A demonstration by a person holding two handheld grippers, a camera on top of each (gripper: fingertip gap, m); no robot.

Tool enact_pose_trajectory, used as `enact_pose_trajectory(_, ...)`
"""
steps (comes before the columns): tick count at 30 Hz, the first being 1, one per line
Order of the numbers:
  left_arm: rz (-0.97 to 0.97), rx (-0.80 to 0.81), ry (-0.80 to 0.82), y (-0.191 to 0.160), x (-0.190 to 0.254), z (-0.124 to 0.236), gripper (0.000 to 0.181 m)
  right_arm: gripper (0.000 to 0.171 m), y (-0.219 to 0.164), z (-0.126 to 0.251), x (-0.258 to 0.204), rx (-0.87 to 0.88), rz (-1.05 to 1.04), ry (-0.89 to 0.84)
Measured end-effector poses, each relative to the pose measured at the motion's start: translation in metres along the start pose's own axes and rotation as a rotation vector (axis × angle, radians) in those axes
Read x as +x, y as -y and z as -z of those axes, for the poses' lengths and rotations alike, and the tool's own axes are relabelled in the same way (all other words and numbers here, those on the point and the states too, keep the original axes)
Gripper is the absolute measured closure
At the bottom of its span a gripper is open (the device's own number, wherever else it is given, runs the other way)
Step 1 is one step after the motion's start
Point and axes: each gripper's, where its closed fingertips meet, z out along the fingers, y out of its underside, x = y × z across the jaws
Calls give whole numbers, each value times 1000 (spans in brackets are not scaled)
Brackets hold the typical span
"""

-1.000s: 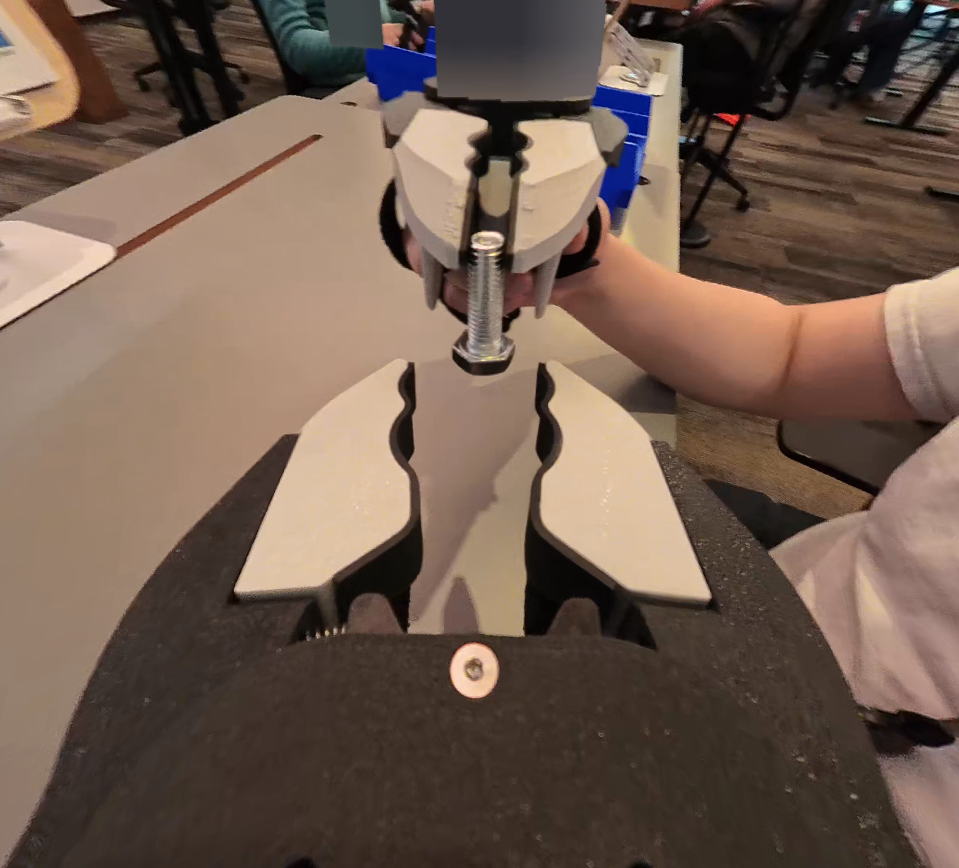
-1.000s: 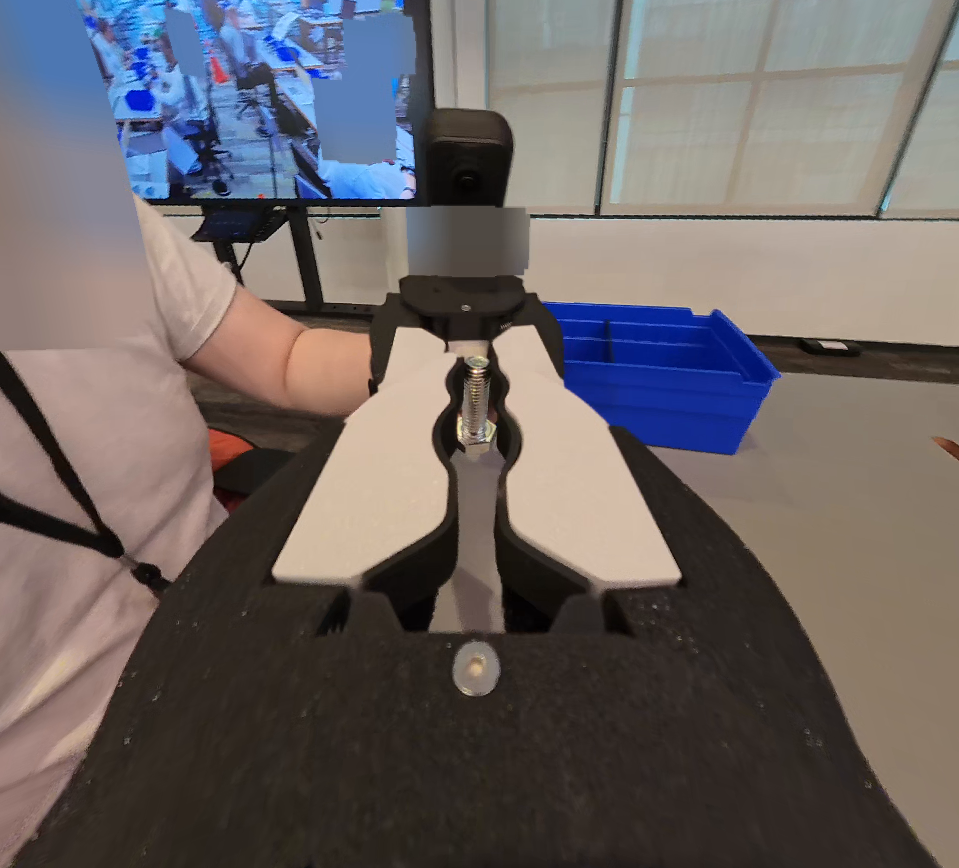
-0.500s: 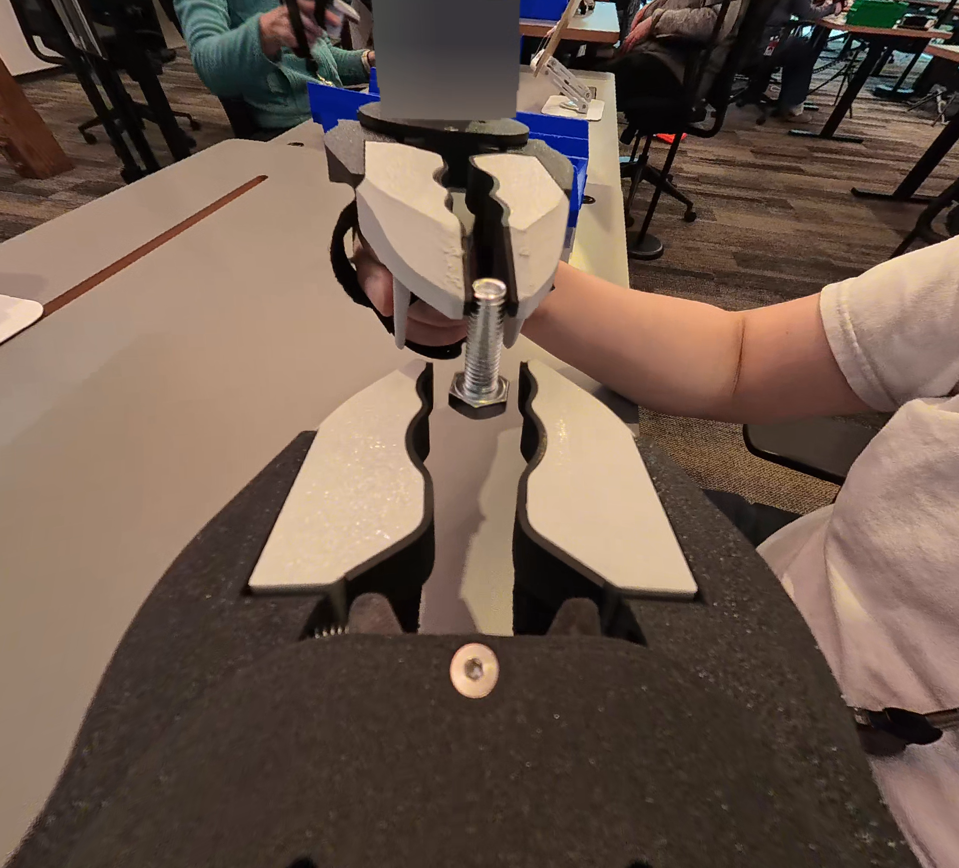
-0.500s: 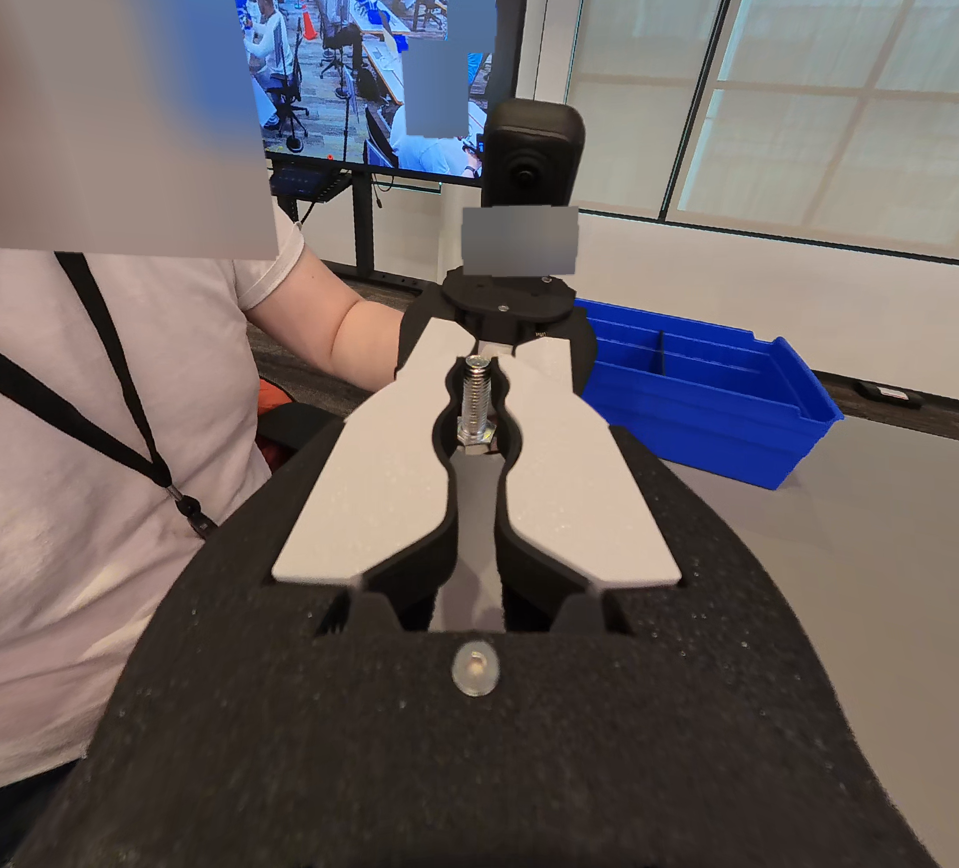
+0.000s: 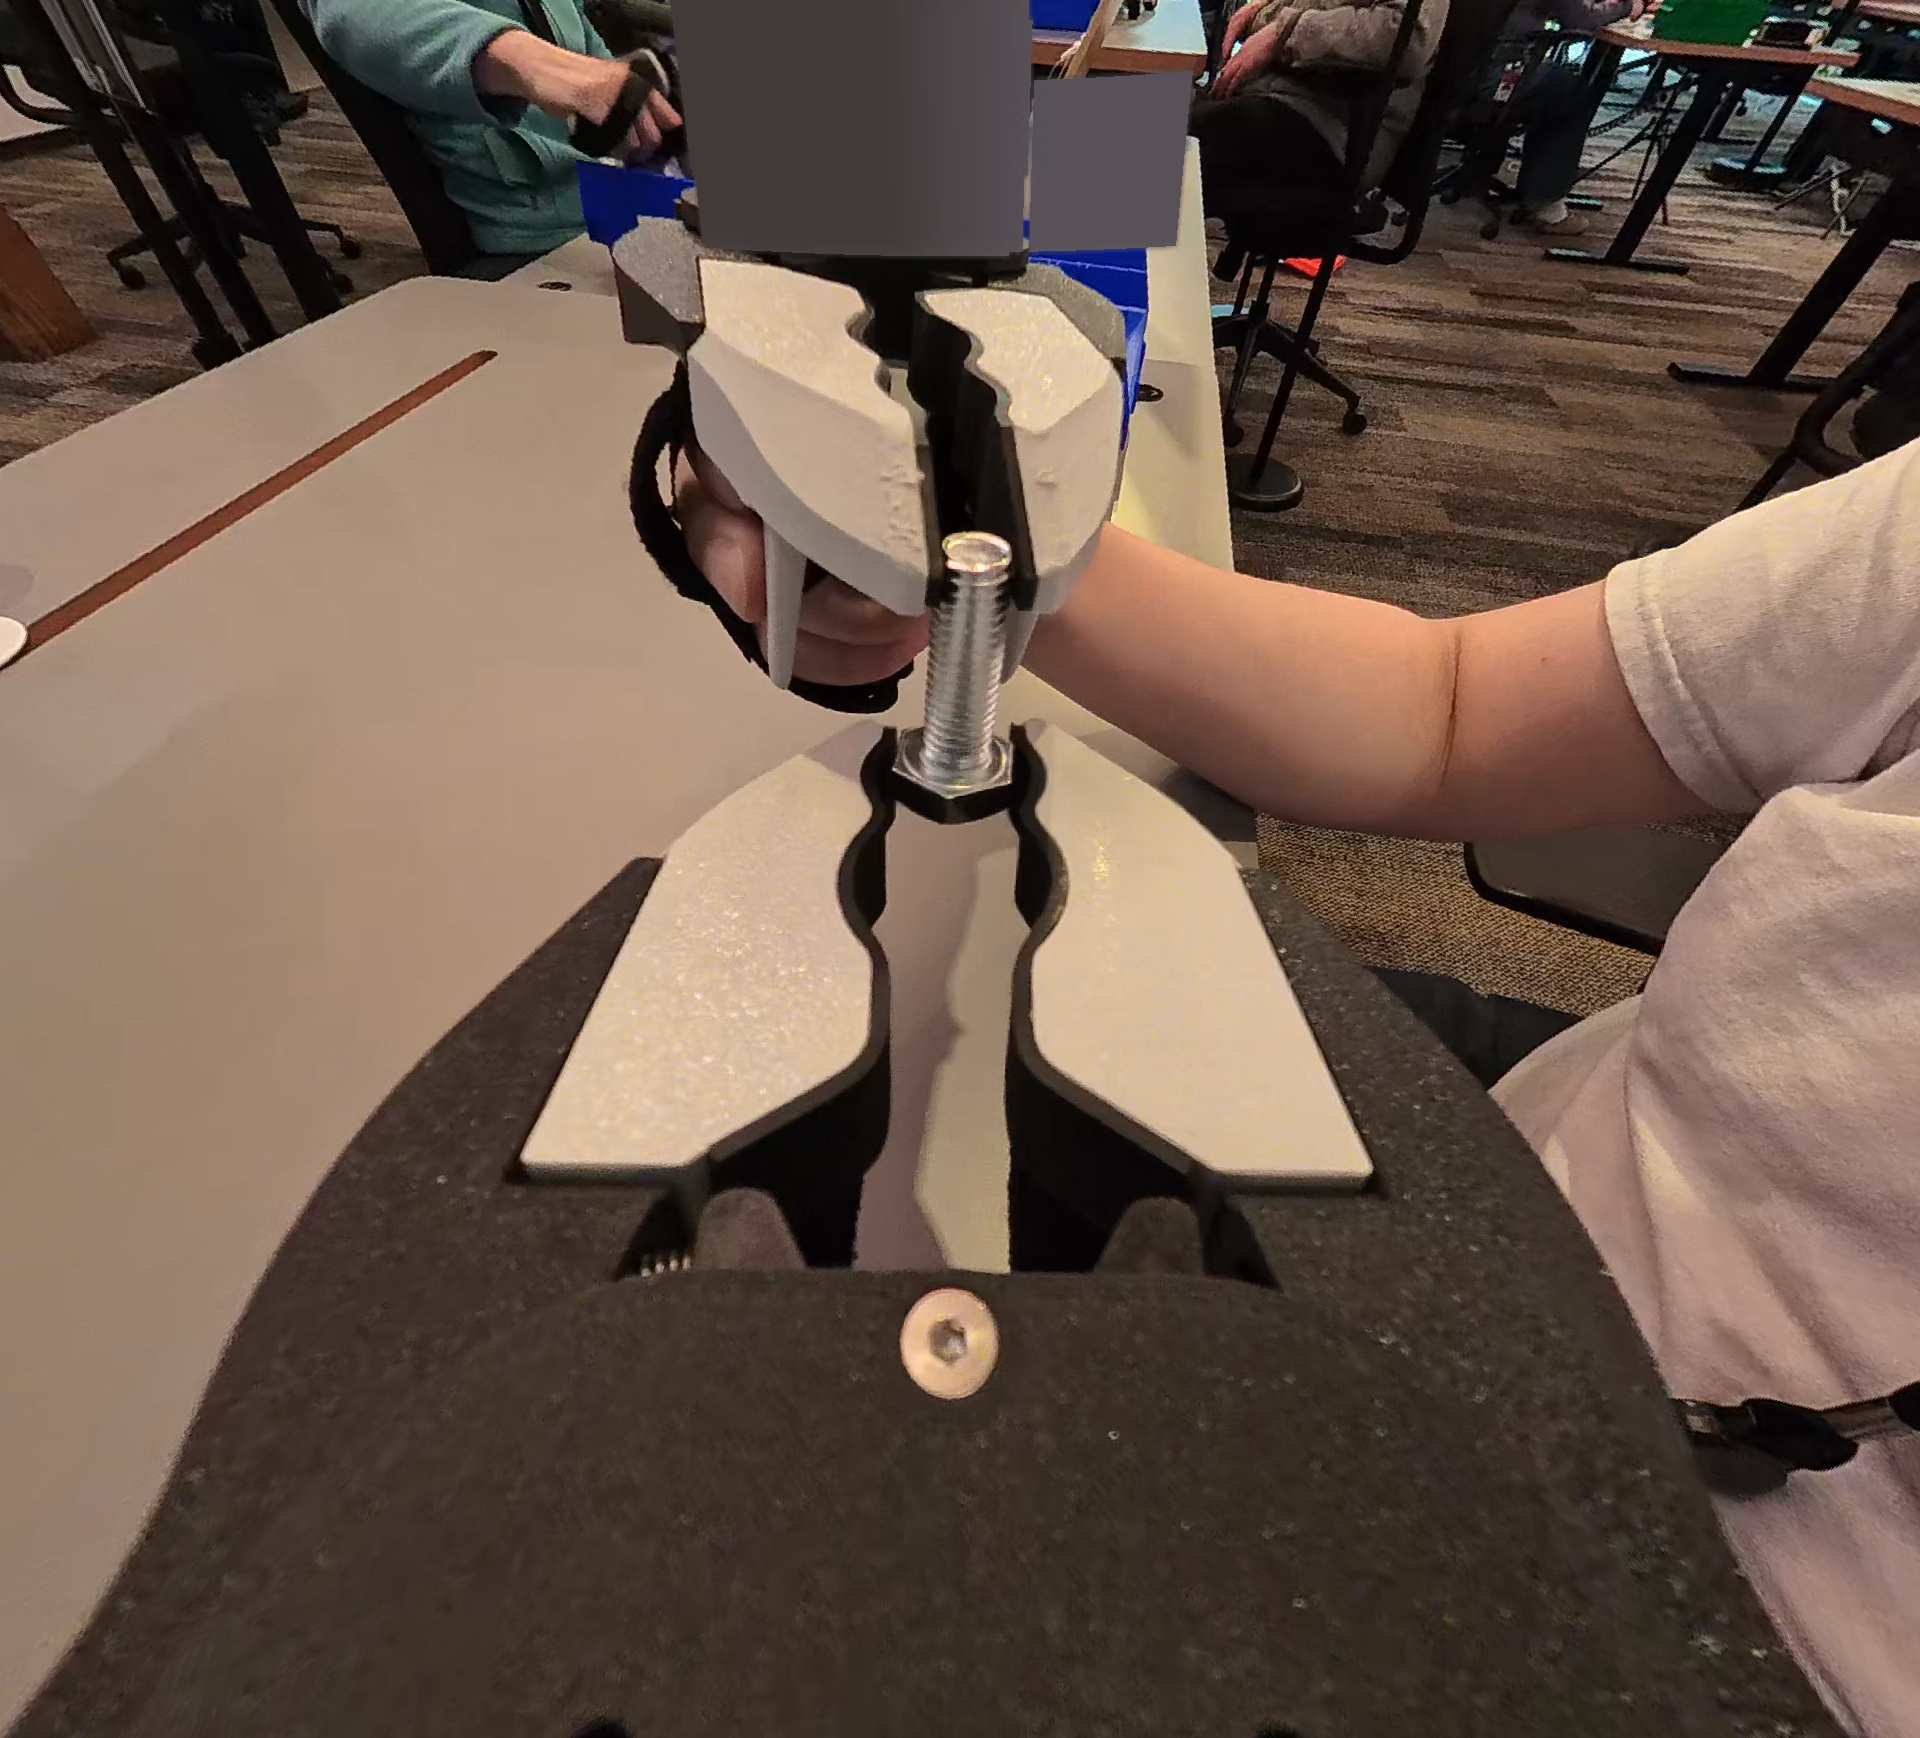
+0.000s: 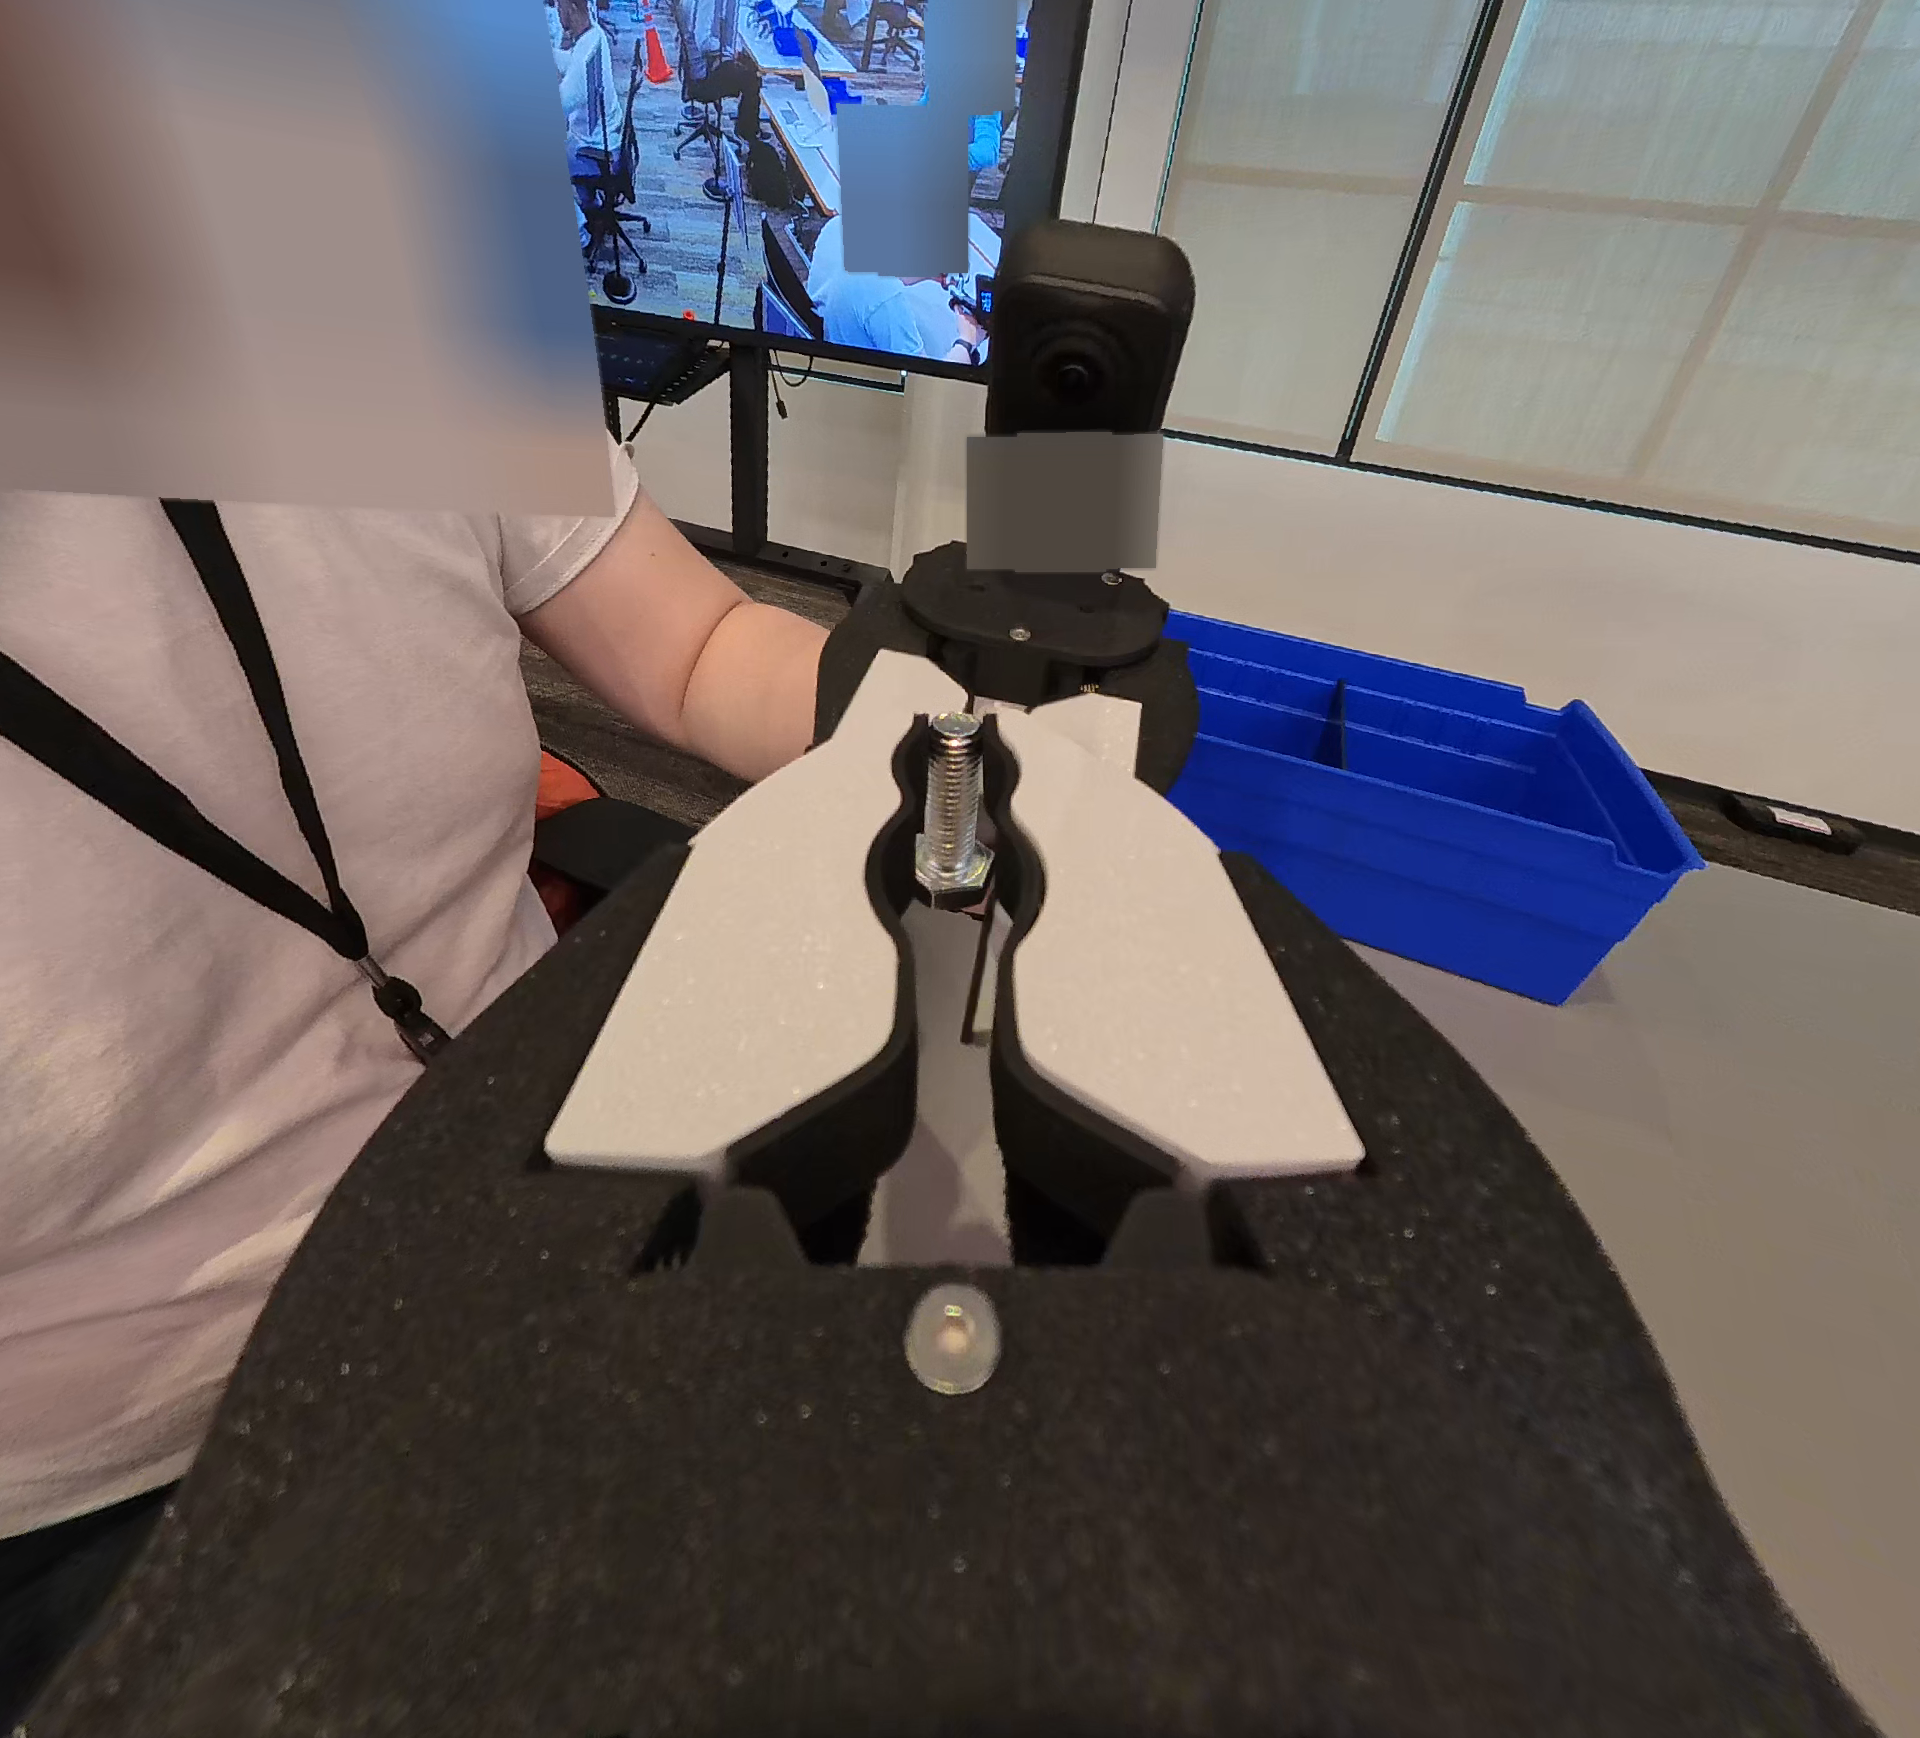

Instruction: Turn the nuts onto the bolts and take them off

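Observation:
A silver threaded bolt (image 5: pixel 964 649) stands upright in the air between my two grippers, which face each other. My right gripper (image 5: pixel 977 587) is shut on the top of its shaft, and the same grip shows in the right wrist view (image 6: pixel 951 738). The bolt (image 6: pixel 948 805) shows there through the gap between the fingers. The hex end (image 5: pixel 954 769) is at the bottom; I cannot tell whether it is a nut or the head. My left gripper (image 5: pixel 954 758) has its fingertips pressed against both sides of that hex end.
Everything is held above a grey table (image 5: pixel 312 753). A blue bin (image 6: pixel 1455 815) stands on it behind the left gripper. The person's forearm (image 5: pixel 1299 701) reaches in from the right. Other people sit at desks beyond the table's far edge. One gripper's finger ends stand about 5 cm off the other's.
My left gripper has moved forward to the bolt's lower end and its fingers have narrowed from wide open to closed on the hex end. The right gripper has kept hold of the bolt.

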Motion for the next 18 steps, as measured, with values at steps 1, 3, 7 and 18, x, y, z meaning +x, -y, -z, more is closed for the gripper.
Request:
enact_pose_trajectory(1,2,-2,-1,0,0,-1,161,162,0,0,0,1,1,1)
enact_pose_trajectory(3,1,-3,-3,0,1,-1,161,162,0,0,-2,0,2,5)
enact_pose_trajectory(7,1,0,-8,1,3,-3,163,162,-1,-1,-4,-8,5,13)
enact_pose_trajectory(18,-10,19,104,4,-10,17,166,128,11,10,8,52,17,-125)
